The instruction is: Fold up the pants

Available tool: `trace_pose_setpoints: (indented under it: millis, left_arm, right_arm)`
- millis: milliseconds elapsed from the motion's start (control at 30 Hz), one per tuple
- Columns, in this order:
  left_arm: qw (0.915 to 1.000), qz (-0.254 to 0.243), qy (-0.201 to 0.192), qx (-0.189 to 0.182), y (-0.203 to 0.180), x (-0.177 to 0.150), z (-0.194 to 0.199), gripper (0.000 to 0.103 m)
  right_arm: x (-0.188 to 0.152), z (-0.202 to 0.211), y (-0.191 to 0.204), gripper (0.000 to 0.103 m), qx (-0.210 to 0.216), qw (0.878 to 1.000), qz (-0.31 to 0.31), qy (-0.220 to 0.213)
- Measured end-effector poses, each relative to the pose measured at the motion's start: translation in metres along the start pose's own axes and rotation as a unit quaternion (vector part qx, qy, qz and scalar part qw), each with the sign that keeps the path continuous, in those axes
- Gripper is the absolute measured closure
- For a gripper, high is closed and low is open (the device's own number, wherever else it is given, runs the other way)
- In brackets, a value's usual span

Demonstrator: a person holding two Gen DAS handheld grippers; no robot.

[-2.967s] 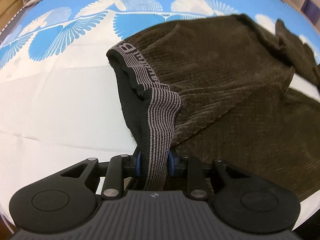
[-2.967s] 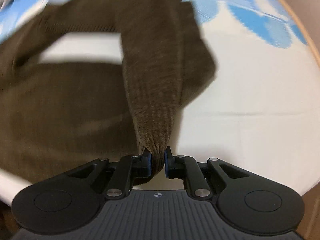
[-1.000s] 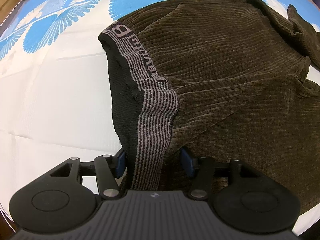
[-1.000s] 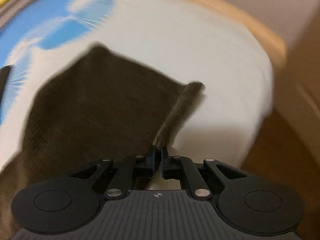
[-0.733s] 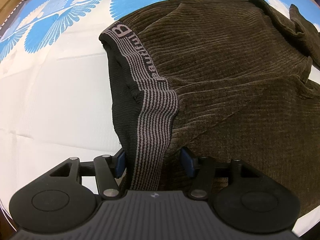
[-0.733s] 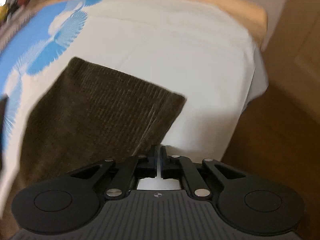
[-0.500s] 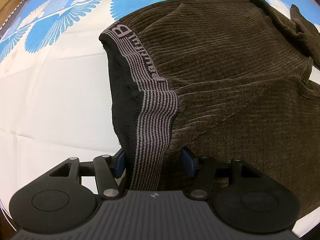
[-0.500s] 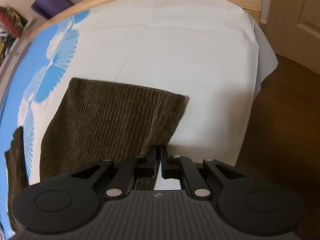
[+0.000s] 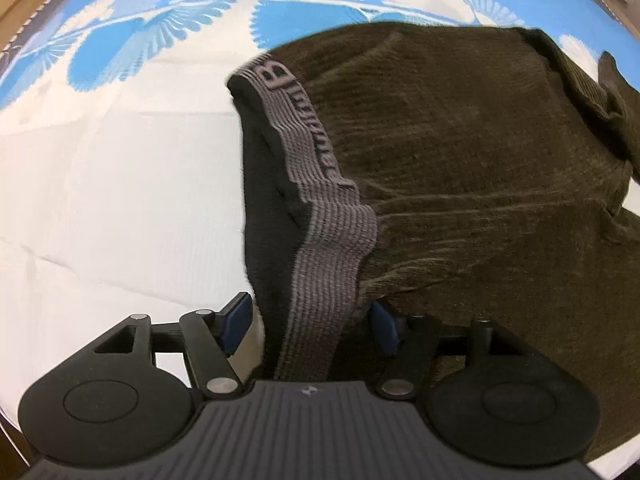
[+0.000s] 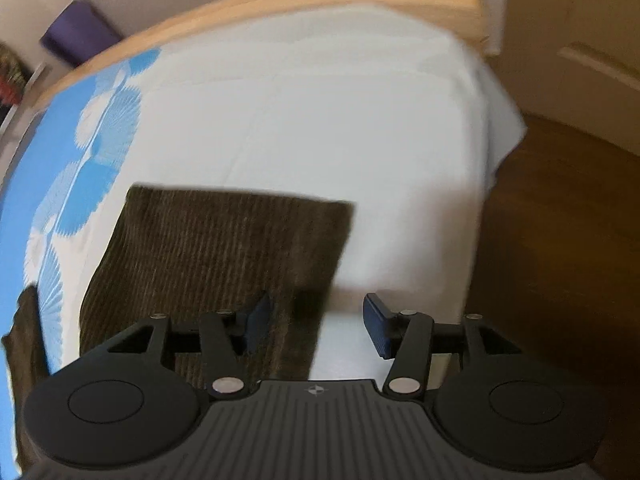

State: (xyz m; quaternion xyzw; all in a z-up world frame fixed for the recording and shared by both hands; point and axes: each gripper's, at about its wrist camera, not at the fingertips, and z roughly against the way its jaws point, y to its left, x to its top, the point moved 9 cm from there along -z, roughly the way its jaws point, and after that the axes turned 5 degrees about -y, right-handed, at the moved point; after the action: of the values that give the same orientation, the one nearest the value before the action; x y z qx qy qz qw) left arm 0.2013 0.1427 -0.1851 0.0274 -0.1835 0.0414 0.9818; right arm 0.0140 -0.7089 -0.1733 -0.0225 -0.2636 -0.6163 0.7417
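Looking along your left gripper (image 9: 310,326), its spread fingers straddle the grey striped waistband (image 9: 320,216) of the brown corduroy pants (image 9: 480,152); blurred lettering is unreadable. Your right gripper (image 10: 316,326) gapes too, above a blurred leg hem (image 10: 224,248) on the white-and-blue bedsheet (image 10: 320,120).

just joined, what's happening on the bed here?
A person with two handheld grippers is folding brown corduroy pants on a bed. Both are open: the left gripper straddles the striped waistband, the right gripper sits over the flat leg hem. Nothing is gripped.
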Motion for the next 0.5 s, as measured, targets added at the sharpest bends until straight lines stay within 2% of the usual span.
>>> trace_pose_setpoints:
  millis: [67,133,167,200,233,267,300,333,367,400,500]
  left_arm:
    - [0.9998,-0.020,0.002,-0.008,-0.009,-0.001,-0.002,0.026]
    - [0.9992,-0.041,0.002,-0.002,-0.015,-0.002,-0.005,0.023]
    - [0.9990,-0.045,0.002,0.002,-0.018,-0.003,-0.006,0.023]
    - [0.9991,-0.043,0.002,0.002,-0.018,-0.003,-0.007,0.023]
    - [0.9992,-0.041,0.001,0.000,-0.018,-0.003,-0.007,0.031]
    - [0.9992,-0.041,-0.003,0.000,-0.017,-0.002,-0.007,0.038]
    - [0.9991,-0.042,-0.008,0.009,-0.014,-0.001,-0.007,0.055]
    - [0.9990,-0.042,-0.012,0.012,-0.012,0.000,-0.006,0.063]
    - [0.9991,-0.039,-0.014,0.008,-0.011,0.000,-0.005,0.066]
    - [0.9991,-0.037,-0.019,0.005,-0.010,0.001,-0.003,0.071]
    - [0.9983,-0.043,-0.041,-0.003,-0.008,0.003,0.007,0.077]
  right_arm:
    - [0.006,0.007,0.003,0.049,0.011,1.000,-0.013,-0.024]
    - [0.008,0.005,0.014,0.042,0.040,0.999,0.004,-0.025]
    - [0.003,-0.002,0.020,0.038,0.050,0.998,0.022,-0.007]
    - [-0.005,-0.011,0.024,0.038,0.053,0.998,0.038,0.019]
    - [-0.011,-0.017,0.025,0.041,0.047,0.997,0.048,0.033]
    - [-0.015,-0.020,0.025,0.045,0.033,0.997,0.058,0.033]
    - [-0.015,-0.020,0.026,0.048,0.023,0.997,0.068,0.023]
    - [-0.015,-0.019,0.029,0.053,0.011,0.996,0.086,0.012]
    - [-0.015,-0.019,0.032,0.074,0.000,0.995,0.102,0.003]
    - [-0.017,-0.019,0.035,0.090,-0.012,0.993,0.118,-0.002]
    - [-0.017,-0.015,0.040,0.094,-0.012,0.993,0.121,-0.011]
